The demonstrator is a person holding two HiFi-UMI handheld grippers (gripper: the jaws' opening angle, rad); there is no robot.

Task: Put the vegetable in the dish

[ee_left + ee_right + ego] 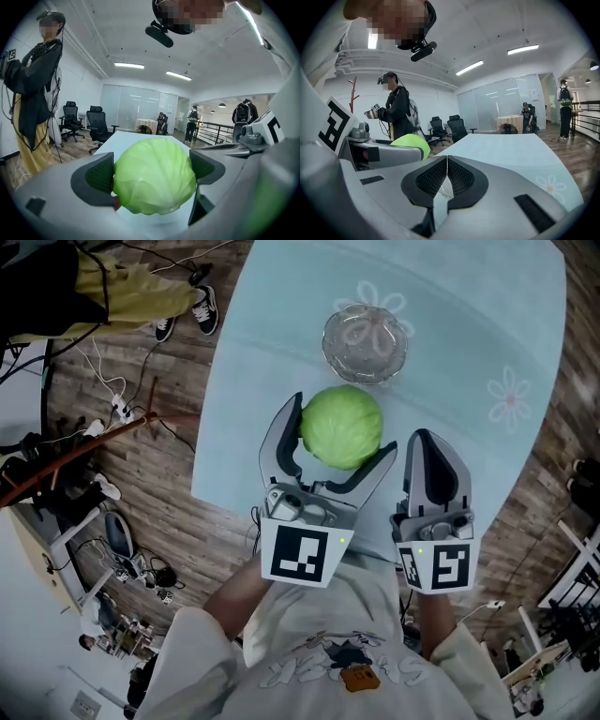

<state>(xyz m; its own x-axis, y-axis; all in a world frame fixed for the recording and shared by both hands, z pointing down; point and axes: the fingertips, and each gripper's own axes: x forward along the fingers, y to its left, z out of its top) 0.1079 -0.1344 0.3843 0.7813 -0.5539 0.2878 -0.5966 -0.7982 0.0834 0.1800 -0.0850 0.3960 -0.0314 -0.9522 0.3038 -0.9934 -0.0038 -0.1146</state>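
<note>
Gripping the cabbage [337,418] between its jaws, our left gripper [344,426] holds it over the table [469,334], the glass dish [366,341] near at 12 o'clock; our right gripper [421,437], at 3 o'clock, is clenched empty.

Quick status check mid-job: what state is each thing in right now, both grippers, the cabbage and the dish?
Left gripper: shut on the cabbage.
Right gripper: shut, empty.
Cabbage: whole, clamped between the left jaws, not yet in the dish.
Dish: upright on the table, empty.
</note>
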